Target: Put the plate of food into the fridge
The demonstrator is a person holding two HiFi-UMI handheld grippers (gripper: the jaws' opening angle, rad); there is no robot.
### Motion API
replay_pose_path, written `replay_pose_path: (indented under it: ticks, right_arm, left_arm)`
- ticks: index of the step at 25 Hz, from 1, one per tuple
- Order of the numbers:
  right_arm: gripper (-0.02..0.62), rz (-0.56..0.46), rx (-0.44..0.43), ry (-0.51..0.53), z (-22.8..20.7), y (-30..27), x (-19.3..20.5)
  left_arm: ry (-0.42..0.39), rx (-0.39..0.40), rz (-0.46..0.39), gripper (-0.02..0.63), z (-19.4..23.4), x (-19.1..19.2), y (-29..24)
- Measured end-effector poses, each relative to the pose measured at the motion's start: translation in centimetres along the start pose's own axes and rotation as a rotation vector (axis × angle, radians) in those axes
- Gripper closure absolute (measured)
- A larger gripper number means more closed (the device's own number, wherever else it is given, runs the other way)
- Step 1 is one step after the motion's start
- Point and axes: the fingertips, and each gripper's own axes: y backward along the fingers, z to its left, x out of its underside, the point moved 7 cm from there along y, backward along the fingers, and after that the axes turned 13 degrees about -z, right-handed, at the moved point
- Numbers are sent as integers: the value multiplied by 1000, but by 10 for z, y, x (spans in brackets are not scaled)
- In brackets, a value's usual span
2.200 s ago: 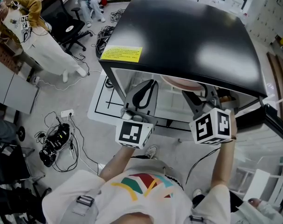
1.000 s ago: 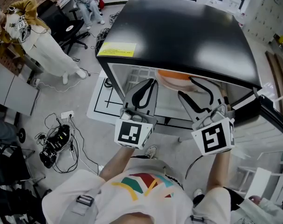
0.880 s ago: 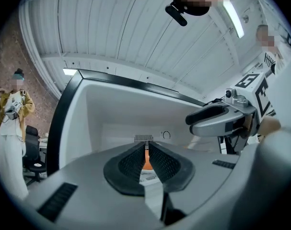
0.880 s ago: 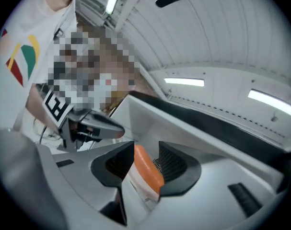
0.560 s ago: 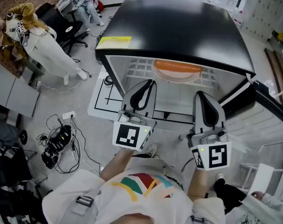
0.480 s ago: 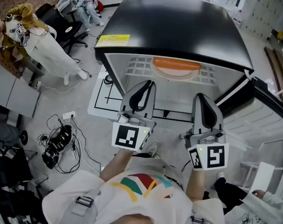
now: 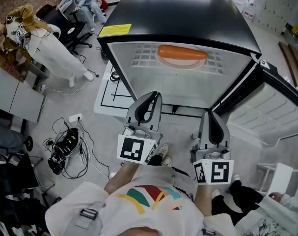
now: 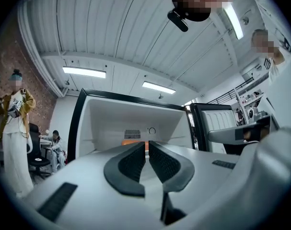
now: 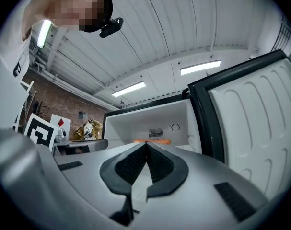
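We are holding the left gripper (image 7: 153, 95) and the right gripper (image 7: 211, 115) side by side in front of the open fridge (image 7: 183, 14), both well apart from its opening. In the left gripper view the fingers are lying tip to tip, with only a thin slit showing between the ribbed pads. In the right gripper view the fingers are pressing together at the tips, pinching only each other. The plate (image 7: 182, 62) is sitting inside the fridge on the wire shelf (image 7: 141, 58), toward the shelf's back edge and about midway between its side edges. We are making out little of the plate itself, only a pale rim under the food (image 7: 182, 52), which is showing as one long orange shape. We cannot tell what it is. In both gripper views the jaws are covering most of it, leaving just an orange strip above their tips. The door (image 7: 266, 114) is standing open at the right, and the picture's edge is cutting off its far end. Our own arms are hiding the fridge's lower front. On the floor (image 7: 104, 141) to the left, a tangle of cables (image 7: 64, 144) is lying, too dark to sort out. Beyond it a person (image 7: 45, 48) is standing, and a seated person (image 7: 85, 1) is partly cut off at the top edge.
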Motion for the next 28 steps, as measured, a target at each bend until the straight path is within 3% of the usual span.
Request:
replay_pose_path:
  ticks: [10,19,28]
  right_arm:
    - [595,1,-35,-6,20,3,6]
    - [595,11,-38,123,41,-8,4]
    - [595,12,-49,132,54,-16,11]
  left_arm:
    - [-2,-8,-5,577,-1,-6,20]
    - [34,21,-44,577,10,-14,19]
    - [33,32,-46,577,23,-11,23]
